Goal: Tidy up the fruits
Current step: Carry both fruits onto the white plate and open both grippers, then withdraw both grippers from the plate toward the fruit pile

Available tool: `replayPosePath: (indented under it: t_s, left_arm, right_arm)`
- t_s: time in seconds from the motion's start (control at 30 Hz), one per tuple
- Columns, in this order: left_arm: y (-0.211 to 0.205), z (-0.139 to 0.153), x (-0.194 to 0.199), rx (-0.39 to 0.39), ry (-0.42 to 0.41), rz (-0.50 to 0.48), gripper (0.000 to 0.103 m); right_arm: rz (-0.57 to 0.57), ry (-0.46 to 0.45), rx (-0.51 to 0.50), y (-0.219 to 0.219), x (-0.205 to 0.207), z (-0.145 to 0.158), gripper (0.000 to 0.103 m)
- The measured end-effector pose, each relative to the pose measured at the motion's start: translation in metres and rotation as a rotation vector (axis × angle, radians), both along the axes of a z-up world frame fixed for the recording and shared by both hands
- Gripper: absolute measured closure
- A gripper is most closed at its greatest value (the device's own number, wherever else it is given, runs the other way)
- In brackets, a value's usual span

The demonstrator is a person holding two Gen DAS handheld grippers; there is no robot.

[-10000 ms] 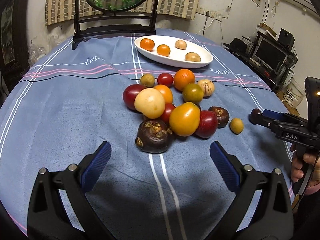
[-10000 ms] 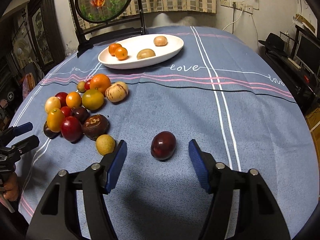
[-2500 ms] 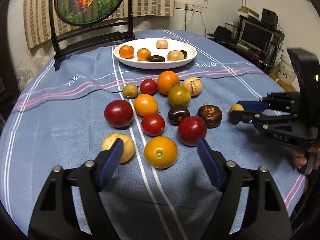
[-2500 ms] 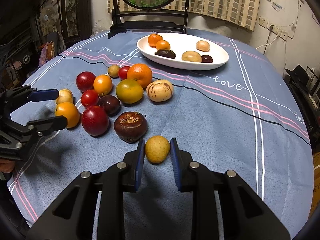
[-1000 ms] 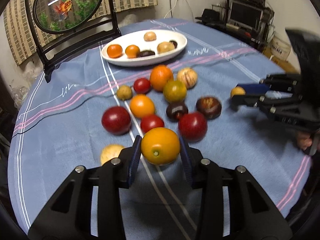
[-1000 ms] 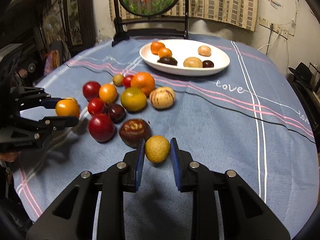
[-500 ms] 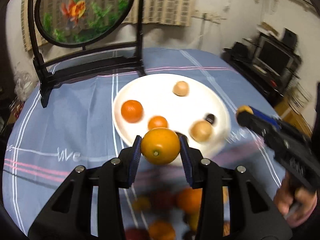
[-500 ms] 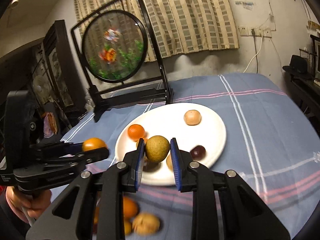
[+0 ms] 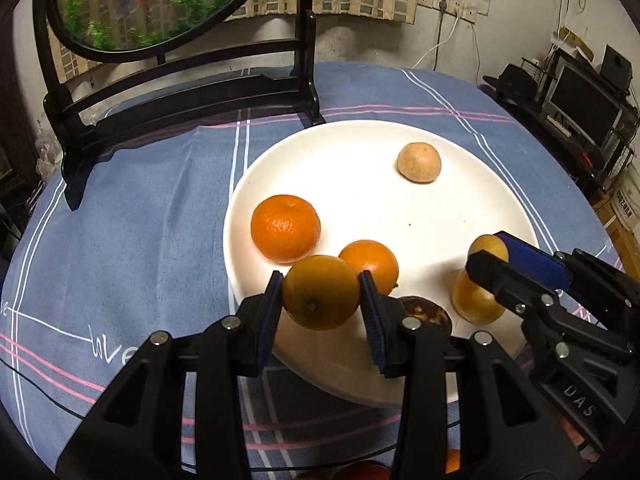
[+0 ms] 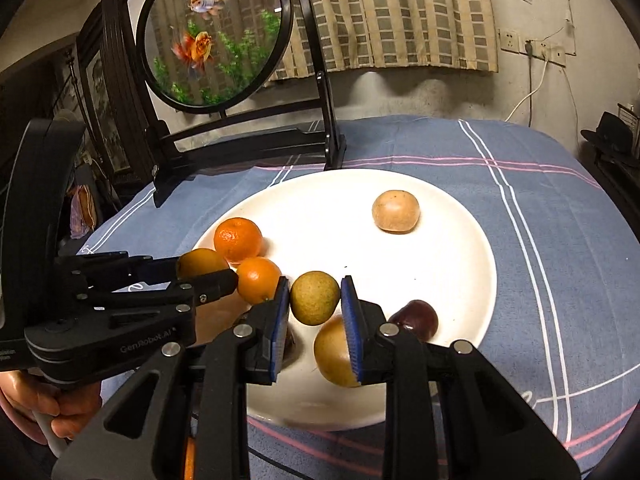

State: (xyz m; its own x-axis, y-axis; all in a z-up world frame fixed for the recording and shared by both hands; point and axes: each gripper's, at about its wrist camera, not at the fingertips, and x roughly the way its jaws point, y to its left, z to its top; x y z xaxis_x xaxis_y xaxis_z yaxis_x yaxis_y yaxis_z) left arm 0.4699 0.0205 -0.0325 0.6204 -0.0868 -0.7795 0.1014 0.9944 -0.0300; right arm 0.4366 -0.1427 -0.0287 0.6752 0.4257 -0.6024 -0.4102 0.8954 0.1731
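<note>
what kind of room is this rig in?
Probably a lived-in home room, not a lab: round table under a striped cloth, a decorative goldfish screen, curtains, and a monitor on a cluttered desk.

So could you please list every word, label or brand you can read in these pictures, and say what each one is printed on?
"GenRobot.AI" on the body of the left gripper.
"DAS" on the body of the right gripper.
"love", partly hidden, stitched in white on the tablecloth.
Small print at the left gripper's rear edge: too small to read.
Printing on the cardboard box at the right edge: too blurred to read.
</note>
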Motion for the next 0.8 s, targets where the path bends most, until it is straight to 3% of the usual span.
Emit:
replayPosePath:
  t_s: [0.03, 0.07, 0.1, 0.17, 0.3, 0.43, 0.6, 0.8]
  left_arm:
    - [0.0, 0.0, -0.001, 0.007, -0.001, 0.005, 0.059]
    - [0.0, 0.002, -0.001, 0.01, -0.01, 0.006, 0.048]
    - [0.0, 0.005, -0.003, 0.012, -0.026, 0.01, 0.043]
    - [0.003, 0.015, -0.012, 0.004, -0.047, 0.013, 0.038]
    - [0.014, 0.041, -0.038, -0.022, -0.09, 0.023, 0.021]
    - [0.032, 0.058, -0.085, -0.044, -0.143, 0.054, 0.014]
    - [0.045, 0.053, -0.152, -0.087, -0.147, 0.058, 0.01]
    - [0.044, 0.026, -0.223, -0.052, -0.165, 0.046, 0.007]
  right_arm:
    - [0.004, 0.006, -0.005, 0.001, 0.0, 0.0, 0.076]
    - [0.007, 0.014, -0.008, 0.001, -0.001, -0.001, 0.069]
    - [0.005, 0.013, -0.007, 0.0, -0.003, 0.001, 0.054]
    - [-0.013, -0.021, 0.003, -0.003, -0.009, 0.007, 0.047]
    - [-0.016, -0.071, 0.012, -0.01, -0.027, 0.026, 0.047]
    - [-0.007, -0.081, 0.042, -0.021, -0.053, 0.037, 0.047]
    - [0.013, -0.08, 0.02, -0.03, -0.095, 0.032, 0.047]
    - [0.029, -0.058, 0.029, -0.038, -0.144, 0.019, 0.047]
